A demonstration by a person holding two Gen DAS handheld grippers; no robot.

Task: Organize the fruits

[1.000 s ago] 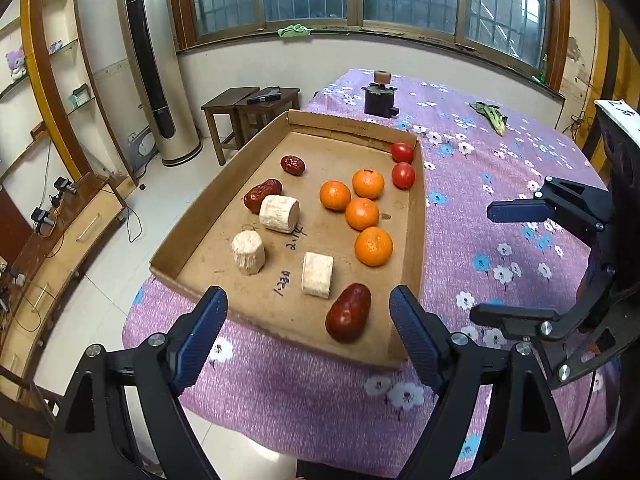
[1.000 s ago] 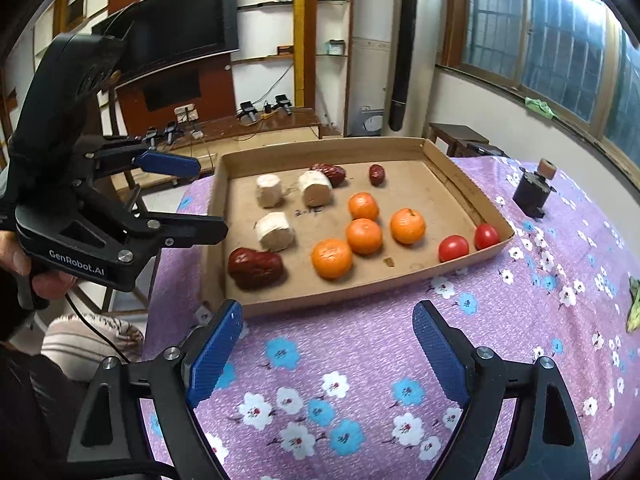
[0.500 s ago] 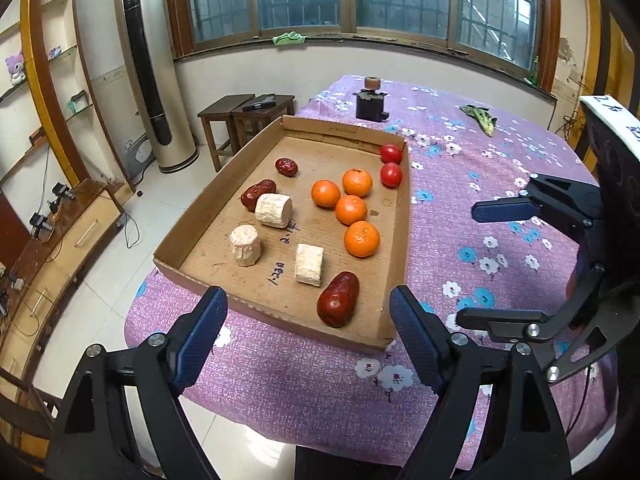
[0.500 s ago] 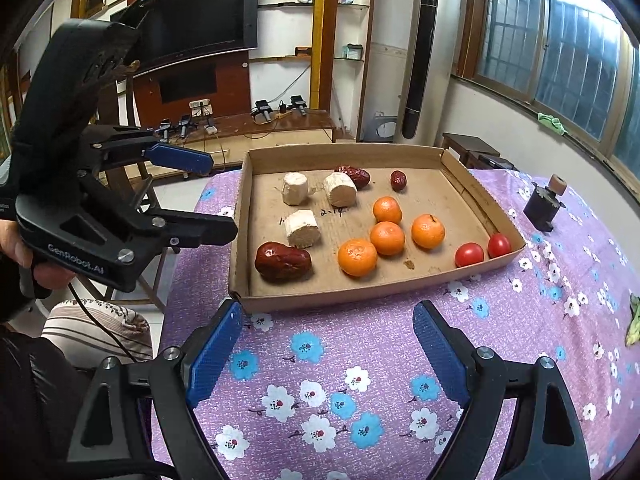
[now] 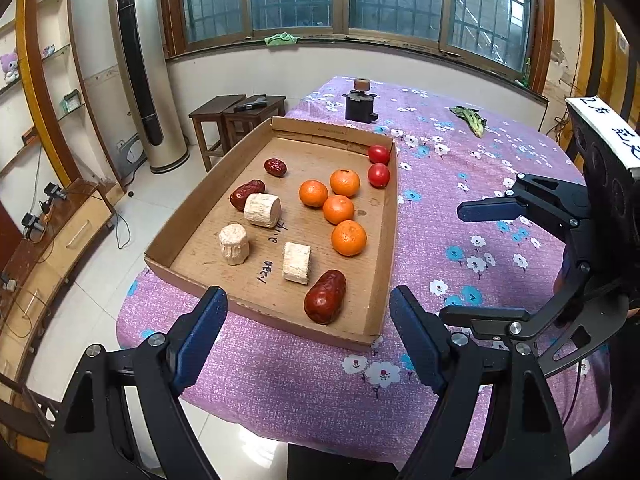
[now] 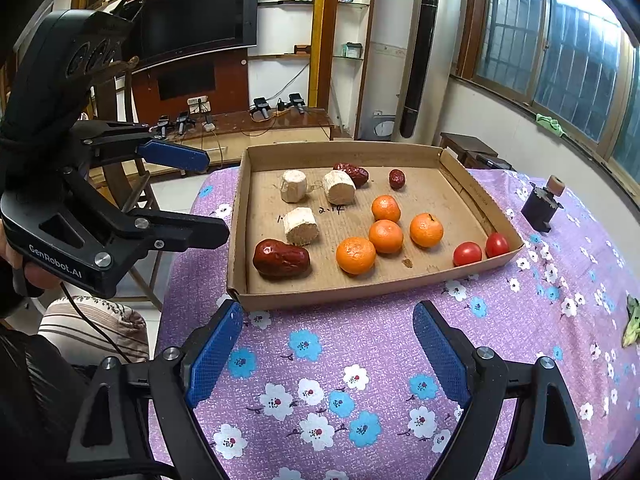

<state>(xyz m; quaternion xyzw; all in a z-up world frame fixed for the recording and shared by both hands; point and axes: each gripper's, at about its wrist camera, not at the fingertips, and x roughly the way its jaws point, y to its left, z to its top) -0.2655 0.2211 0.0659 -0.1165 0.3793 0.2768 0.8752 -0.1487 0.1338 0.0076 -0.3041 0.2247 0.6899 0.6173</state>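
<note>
A: Status check. Where do we stand?

B: We hold both tools short of the cardboard tray (image 5: pixel 382 240). The left gripper (image 5: pixel 308 332) has its fingers wide apart and carries nothing; the right gripper (image 6: pixel 328 348) is the same, apart and empty. Neither touches the tray.

A: Location of the fruit?

B: All inside the tray on the table (image 6: pixel 360 360). In the left wrist view, four oranges (image 5: pixel 349 237) cluster at 2 o'clock of tray centre, two tomatoes (image 5: pixel 379 175) sit at the 1 o'clock corner, and the large red date (image 5: pixel 325 297) lies at 5 o'clock, just ahead of the left fingers. Two smaller dates (image 5: pixel 247 193) and three pale cylinders (image 5: pixel 262 210) occupy the 9 to 11 o'clock side.

A: Step in hand?

B: We judge it the approach; no pick is begun. The next move calls for lowering one gripper over the near date, fingers straddling its narrow axis, then closing gently.
</note>
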